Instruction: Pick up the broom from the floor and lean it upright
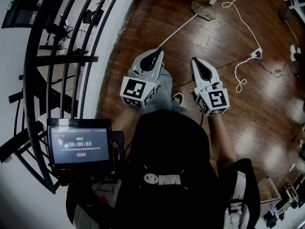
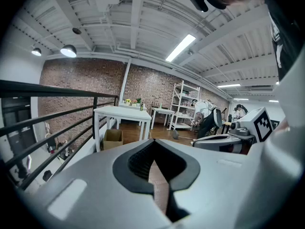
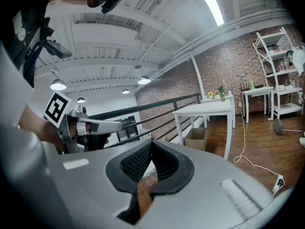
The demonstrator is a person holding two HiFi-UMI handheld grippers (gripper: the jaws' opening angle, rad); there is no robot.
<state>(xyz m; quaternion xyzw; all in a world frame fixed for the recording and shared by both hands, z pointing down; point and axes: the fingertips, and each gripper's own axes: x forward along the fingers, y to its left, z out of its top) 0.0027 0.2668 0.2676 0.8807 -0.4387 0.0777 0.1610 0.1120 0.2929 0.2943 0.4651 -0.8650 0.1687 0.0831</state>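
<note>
The broom (image 1: 203,12) lies flat on the wooden floor (image 1: 138,18), at about 12 o'clock from the person in the head view. Its bristle head is at the far end, toward 1 o'clock. Its thin pale handle runs back on a slant toward 7 o'clock and ends just beyond the tip of the left claw (image 1: 158,52). Neither claw touches it.

Both claws are held out in front of the person, side by side and apart, tilted slightly down. The left claw is pressed together with nothing in it: in its own view the tips meet, and only floorboards show through the hollow behind them. The right claw (image 1: 195,60) is also pressed together and empty, its tips meeting the same way. A shoe (image 1: 177,98) shows on the floor between the two.

A white cable (image 1: 248,30) snakes across the boards at 2 o'clock and ends at a power strip (image 1: 257,53), well apart from the broom. A black railing (image 1: 71,32) curves along the 9 o'clock side. At 8 o'clock, close to the person's body, is a small screen (image 1: 80,143). The left gripper view shows a white tabletop (image 2: 121,112) farther down the room, with a cardboard box (image 2: 112,138) on the floor beneath it.
</note>
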